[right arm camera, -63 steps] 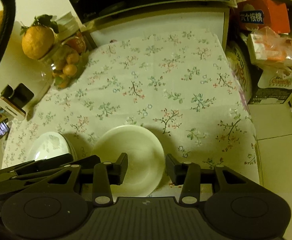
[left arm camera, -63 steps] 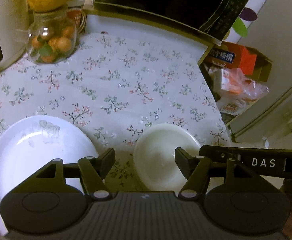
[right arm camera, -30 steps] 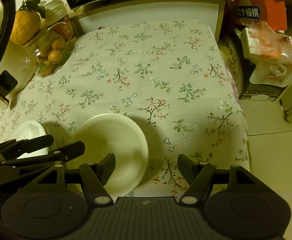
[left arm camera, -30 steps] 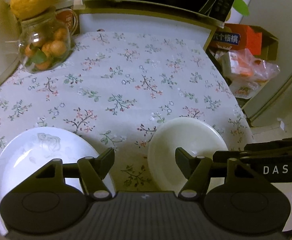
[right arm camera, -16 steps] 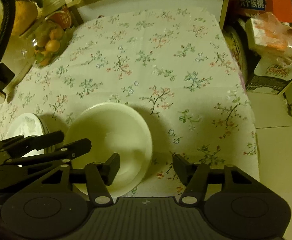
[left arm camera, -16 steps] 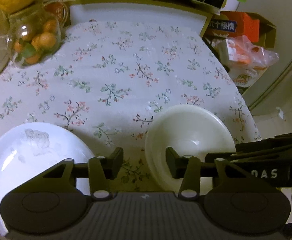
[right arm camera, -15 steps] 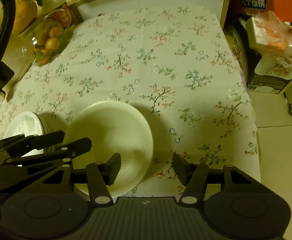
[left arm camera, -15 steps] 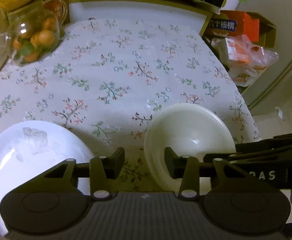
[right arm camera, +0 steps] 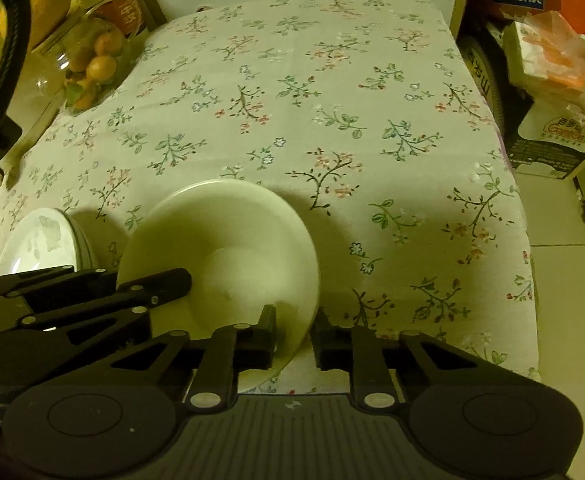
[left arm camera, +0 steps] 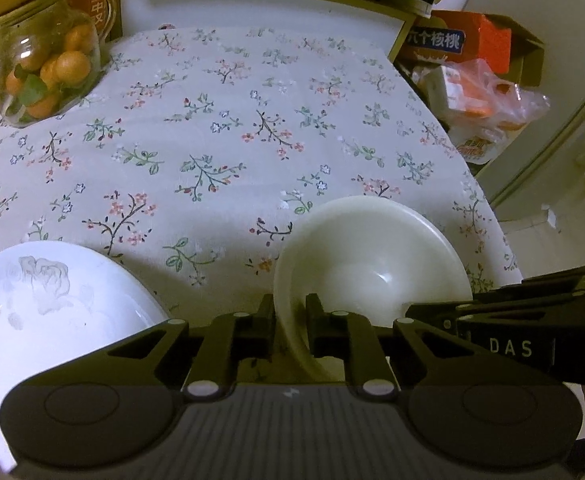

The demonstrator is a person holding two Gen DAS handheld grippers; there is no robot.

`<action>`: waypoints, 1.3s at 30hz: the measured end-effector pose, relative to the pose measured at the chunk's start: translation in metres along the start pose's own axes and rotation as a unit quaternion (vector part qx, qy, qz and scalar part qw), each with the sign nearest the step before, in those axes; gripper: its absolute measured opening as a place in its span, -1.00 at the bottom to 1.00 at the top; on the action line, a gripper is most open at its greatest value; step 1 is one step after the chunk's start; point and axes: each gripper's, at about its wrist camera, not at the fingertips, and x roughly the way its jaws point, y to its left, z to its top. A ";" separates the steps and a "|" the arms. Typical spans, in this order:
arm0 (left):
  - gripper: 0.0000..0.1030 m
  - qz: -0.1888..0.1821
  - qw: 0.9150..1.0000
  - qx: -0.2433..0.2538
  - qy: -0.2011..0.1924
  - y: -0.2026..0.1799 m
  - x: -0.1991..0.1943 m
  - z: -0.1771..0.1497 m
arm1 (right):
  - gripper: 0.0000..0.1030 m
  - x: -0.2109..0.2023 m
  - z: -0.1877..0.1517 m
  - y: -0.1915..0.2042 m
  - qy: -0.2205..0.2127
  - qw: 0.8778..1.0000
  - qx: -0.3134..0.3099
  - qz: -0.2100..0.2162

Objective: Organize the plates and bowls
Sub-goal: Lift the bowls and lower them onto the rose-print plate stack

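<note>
"das" label (left arm camera: 510,347) on right gripper (right arm camera: 293,334); both grippers closing on bowl (left arm camera: 372,256) rim.

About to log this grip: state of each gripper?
Left gripper: closing on the cream bowl rim.
Right gripper: closing on the same rim.

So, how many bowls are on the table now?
1. The cream bowl sits near the table's front edge, right of the white plate. Both grippers are closing on its rim. I see no other bowl.
</note>
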 end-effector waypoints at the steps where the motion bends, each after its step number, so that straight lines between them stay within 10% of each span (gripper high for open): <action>1: -0.76 -0.001 1.000 -0.001 0.000 0.000 0.000 0.001 | -0.73 0.000 0.000 -0.001 0.000 1.000 0.001 0.001; 39: -0.79 -0.013 1.000 0.002 -0.017 -0.007 -0.022 0.015 | -0.75 -0.021 0.010 -0.016 -0.040 0.998 0.044 0.016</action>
